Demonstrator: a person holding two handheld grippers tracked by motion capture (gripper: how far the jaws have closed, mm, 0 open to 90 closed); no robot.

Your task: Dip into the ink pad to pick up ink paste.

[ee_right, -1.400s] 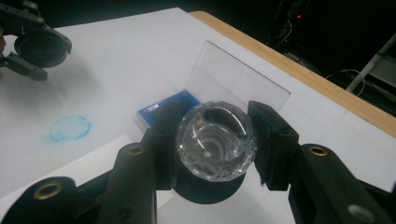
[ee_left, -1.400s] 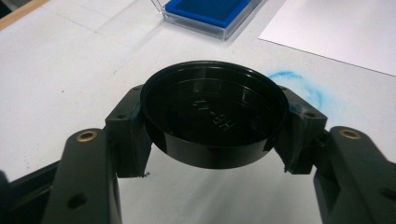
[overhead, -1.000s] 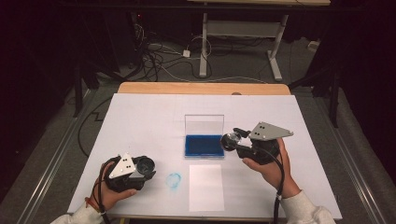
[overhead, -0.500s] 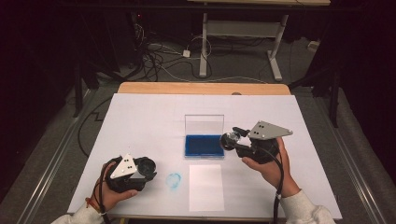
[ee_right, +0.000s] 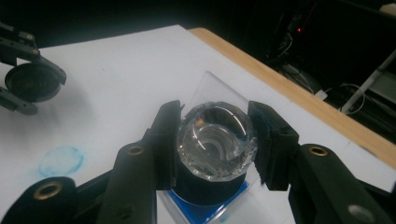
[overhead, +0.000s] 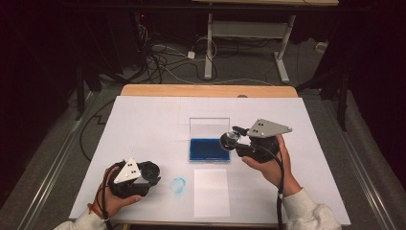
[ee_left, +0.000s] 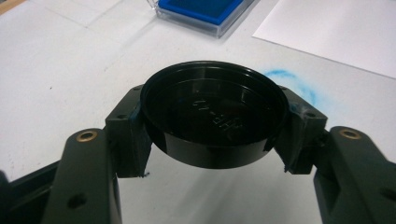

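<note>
Ink pad case (overhead: pixel 209 148) sits mid-worktop (overhead: pixel 143 120); paper sheet (overhead: pixel 211 191) lies just before it, ink smudge (overhead: pixel 178 186) left of the sheet. Left hand-held gripper (overhead: pixel 152 171) with cap (ee_left: pixel 213 119) is left of the smudge. Right hand-held gripper (overhead: pixel 230 140) with stamp (ee_right: pixel 215 140) is over the case's right edge.

Raised lettering: inside the black cap (ee_left: pixel 212 119), between the jaws of the left gripper (ee_left: pixel 212 126), in the left gripper view.
How it stands: upside down and slanted, moulded in the same black as the cap, so it catches only a faint shine.
What can be read: it looks like a few capital letters, a dash and some digits, too faint and too turned about to spell out with any certainty.
Anything else: nothing more to read.
</note>
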